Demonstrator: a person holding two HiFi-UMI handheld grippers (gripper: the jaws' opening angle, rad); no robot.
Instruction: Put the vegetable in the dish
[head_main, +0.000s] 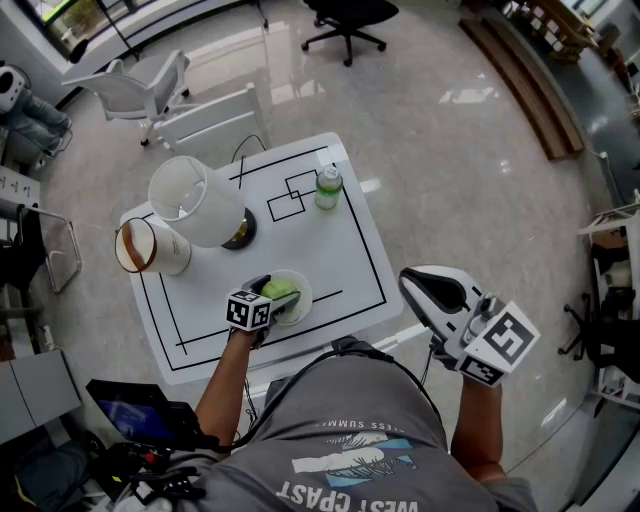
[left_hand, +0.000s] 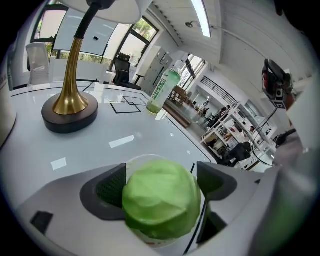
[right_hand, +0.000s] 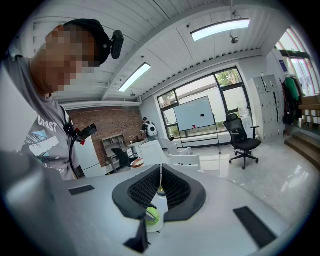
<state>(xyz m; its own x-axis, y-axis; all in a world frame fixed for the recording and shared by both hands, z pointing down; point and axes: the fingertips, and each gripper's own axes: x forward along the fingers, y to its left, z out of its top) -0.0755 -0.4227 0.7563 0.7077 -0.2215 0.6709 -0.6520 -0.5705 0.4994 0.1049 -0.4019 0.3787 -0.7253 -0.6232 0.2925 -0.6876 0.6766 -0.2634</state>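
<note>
A round green cabbage lies in a small pale dish near the front edge of the white table. My left gripper reaches over that dish. In the left gripper view the cabbage fills the space between the dark pads, and a narrow gap shows at the right pad, so the jaws stand open around it. The dish rim shows behind it. My right gripper hangs off the table's right side, and its jaws are shut with nothing held.
A lamp with a white shade and gold base stands at the back left. A green bottle stands at the back. A white cylinder with a brown rim lies at the left edge. Office chairs stand on the floor beyond.
</note>
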